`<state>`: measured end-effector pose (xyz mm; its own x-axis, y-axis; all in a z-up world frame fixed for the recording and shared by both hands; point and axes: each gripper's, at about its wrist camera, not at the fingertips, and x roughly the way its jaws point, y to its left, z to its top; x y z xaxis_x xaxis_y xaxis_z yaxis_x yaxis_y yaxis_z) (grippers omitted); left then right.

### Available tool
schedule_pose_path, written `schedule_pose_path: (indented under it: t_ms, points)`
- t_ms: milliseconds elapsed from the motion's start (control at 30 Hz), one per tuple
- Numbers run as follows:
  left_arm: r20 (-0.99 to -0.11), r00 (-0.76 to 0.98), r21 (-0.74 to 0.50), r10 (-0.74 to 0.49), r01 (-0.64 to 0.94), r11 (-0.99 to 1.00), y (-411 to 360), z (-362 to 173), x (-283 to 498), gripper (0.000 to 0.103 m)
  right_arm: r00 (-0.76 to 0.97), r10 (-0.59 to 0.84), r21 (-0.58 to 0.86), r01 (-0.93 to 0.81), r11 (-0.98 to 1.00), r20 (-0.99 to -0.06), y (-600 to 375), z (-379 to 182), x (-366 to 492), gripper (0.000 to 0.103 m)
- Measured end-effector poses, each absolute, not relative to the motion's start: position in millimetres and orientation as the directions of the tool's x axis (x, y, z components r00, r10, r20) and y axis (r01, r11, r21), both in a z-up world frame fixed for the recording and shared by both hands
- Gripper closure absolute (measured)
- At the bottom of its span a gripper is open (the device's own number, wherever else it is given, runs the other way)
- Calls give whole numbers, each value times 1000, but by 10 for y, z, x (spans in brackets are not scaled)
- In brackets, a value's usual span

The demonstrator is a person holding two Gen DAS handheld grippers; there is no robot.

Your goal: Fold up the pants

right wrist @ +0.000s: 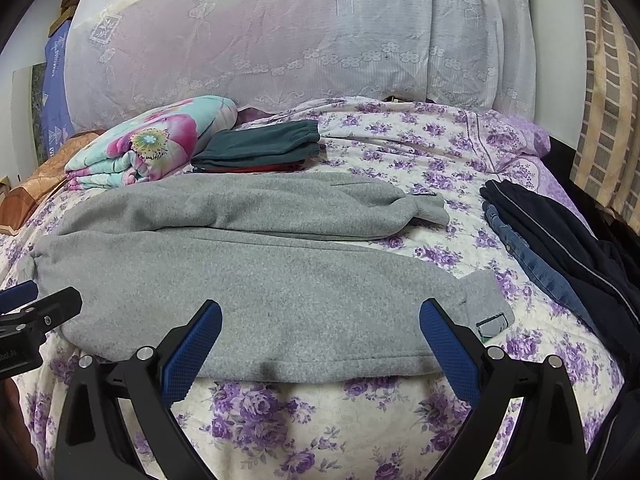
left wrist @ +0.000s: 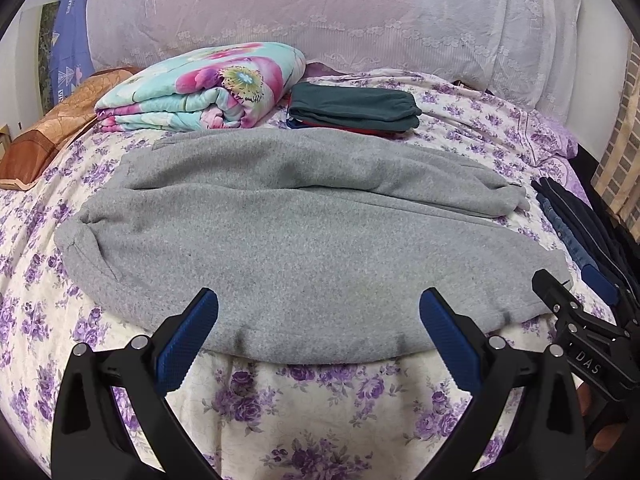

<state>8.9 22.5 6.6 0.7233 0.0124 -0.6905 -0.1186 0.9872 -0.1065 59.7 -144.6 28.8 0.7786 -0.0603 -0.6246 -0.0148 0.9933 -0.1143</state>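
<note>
Grey fleece pants (left wrist: 304,236) lie spread across the floral bedsheet (left wrist: 320,412), legs pointing right. Left gripper (left wrist: 318,336) and right gripper (right wrist: 320,344) hover at the near edge, both with jaws apart, holding nothing.

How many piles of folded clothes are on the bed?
2: a dark green-topped pile behind the gray pants, beside the floral blanket, and a navy-and-denim pile at the right. More may be hidden.

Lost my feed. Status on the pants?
Left gripper and right gripper open, empty. Grey pants flat on bed, unfolded. Nothing in the way.
</note>
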Motion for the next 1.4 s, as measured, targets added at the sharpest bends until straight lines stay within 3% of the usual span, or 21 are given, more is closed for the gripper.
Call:
schedule_pose_path:
  t_ms: [867, 1033, 1167, 1233, 1400]
  points:
    - [-693, 721, -102, 20, -125, 987, 334, 60, 102, 4, 768, -83, -128, 2, 992, -634, -1543, 254, 646, 3]
    - [-714, 697, -128, 69, -226, 966, 937, 59, 123, 4, 738, -165, -124, 111, 986, -655, -1960, 186, 707, 3]
    - [-796, 593, -182, 126, -433, 883, 1778, -190, 200, 5, 688, -221, -88, 224, 971, -692, -2384, 67, 761, 3]
    - [-827, 547, -211, 130, -518, 829, 2134, -350, 296, 7, 672, -240, -78, 262, 962, -700, -2523, 20, 764, 3]
    - [-857, 507, -249, 98, -572, 781, 2445, -573, 569, 33, 647, -243, -88, 263, 961, -723, -2611, -21, 810, 3]
